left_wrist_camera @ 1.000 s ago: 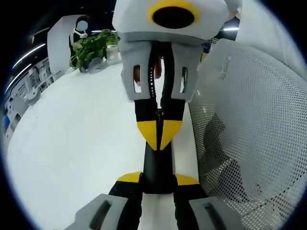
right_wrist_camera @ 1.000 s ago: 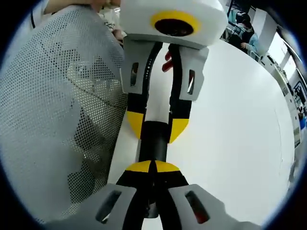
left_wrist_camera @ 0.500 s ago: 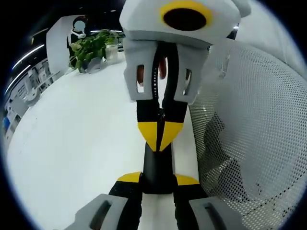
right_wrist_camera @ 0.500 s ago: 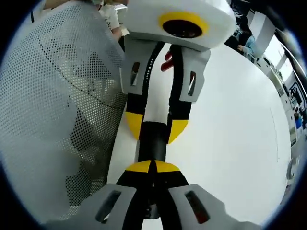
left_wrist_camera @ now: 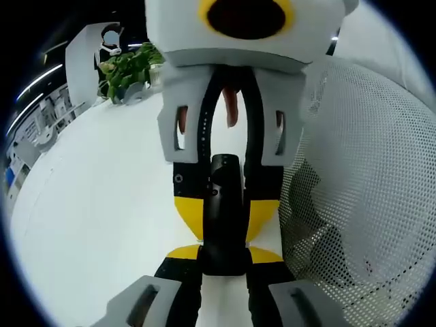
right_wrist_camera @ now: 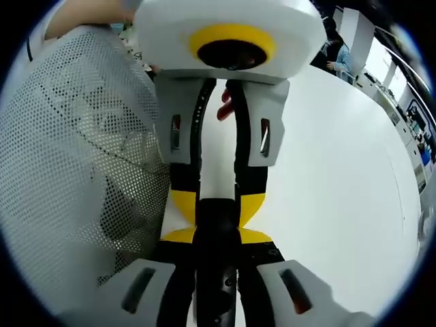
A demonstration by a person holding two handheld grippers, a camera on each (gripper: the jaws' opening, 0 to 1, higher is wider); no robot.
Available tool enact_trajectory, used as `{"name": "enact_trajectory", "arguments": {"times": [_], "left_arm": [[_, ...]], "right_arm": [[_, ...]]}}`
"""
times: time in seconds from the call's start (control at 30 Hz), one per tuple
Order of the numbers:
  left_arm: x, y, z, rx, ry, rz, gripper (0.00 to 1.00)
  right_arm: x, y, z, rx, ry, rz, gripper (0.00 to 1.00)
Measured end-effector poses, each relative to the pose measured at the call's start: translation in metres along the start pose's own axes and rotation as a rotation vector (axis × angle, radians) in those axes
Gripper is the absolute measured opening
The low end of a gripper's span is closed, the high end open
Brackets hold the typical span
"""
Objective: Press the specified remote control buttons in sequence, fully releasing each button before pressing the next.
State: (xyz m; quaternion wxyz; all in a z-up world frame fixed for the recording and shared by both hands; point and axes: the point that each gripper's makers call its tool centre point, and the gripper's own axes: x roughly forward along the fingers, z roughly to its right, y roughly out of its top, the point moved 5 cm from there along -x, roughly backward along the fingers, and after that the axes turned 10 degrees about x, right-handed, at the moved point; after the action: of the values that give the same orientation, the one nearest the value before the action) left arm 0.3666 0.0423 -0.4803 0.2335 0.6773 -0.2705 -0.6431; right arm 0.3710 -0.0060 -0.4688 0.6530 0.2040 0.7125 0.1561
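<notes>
1. We see the black remote (left_wrist_camera: pixel 225 211) held up over the white table (left_wrist_camera: pixel 95 204).
2. Our left gripper (left_wrist_camera: pixel 223 253) is clamped on one end of it.
3. Our right gripper (right_wrist_camera: pixel 216 235) squeezes the other end.
4. A white mesh chair (right_wrist_camera: pixel 75 177) stands just beside the table.
5. A green plant (left_wrist_camera: pixel 126 71) sits far back.

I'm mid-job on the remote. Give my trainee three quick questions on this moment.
1. True or false: the remote lies on the table, untouched by the left gripper.
2. In the left gripper view, what stands at the table's far end? A) plant B) mug C) laptop
3. Fill in: the mesh beside the grippers is ____ in colour.
Key: 1 false, it sits between that gripper's jaws; 2 A; 3 white.
</notes>
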Motion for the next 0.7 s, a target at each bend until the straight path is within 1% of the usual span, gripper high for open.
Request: {"name": "enact_trajectory", "arguments": {"times": [0.13, 0.17, 0.2, 0.23, 0.27, 0.3, 0.4, 0.5, 0.7], "left_arm": [[0.000, 0.000, 0.000, 0.000, 0.000, 0.001, 0.24], [0.000, 0.000, 0.000, -0.001, 0.000, 0.002, 0.24], [0.000, 0.000, 0.000, -0.002, 0.000, 0.001, 0.24], [0.000, 0.000, 0.000, 0.001, 0.000, 0.000, 0.24], [0.000, 0.000, 0.000, 0.001, 0.000, -0.001, 0.24], [0.000, 0.000, 0.000, 0.001, 0.000, -0.001, 0.24], [0.000, 0.000, 0.000, 0.002, 0.001, 0.000, 0.24], [0.000, 0.000, 0.000, 0.002, 0.000, -0.001, 0.24], [0.000, 0.000, 0.000, 0.003, 0.000, -0.001, 0.24]], "right_arm": [[0.000, 0.000, -0.001, 0.002, 0.005, 0.002, 0.22], [0.000, -0.001, -0.001, 0.002, 0.008, 0.000, 0.23], [0.001, -0.003, -0.001, 0.003, 0.004, -0.008, 0.26], [0.002, -0.008, -0.002, 0.004, 0.012, -0.051, 0.27], [0.004, -0.009, -0.001, -0.013, -0.003, -0.045, 0.26], [0.005, -0.011, 0.001, -0.051, -0.023, -0.051, 0.25], [0.005, -0.011, 0.000, -0.032, -0.016, -0.053, 0.25], [0.003, -0.015, 0.001, -0.032, -0.015, -0.046, 0.25], [-0.008, -0.034, 0.001, 0.002, -0.036, -0.044, 0.25]]}}
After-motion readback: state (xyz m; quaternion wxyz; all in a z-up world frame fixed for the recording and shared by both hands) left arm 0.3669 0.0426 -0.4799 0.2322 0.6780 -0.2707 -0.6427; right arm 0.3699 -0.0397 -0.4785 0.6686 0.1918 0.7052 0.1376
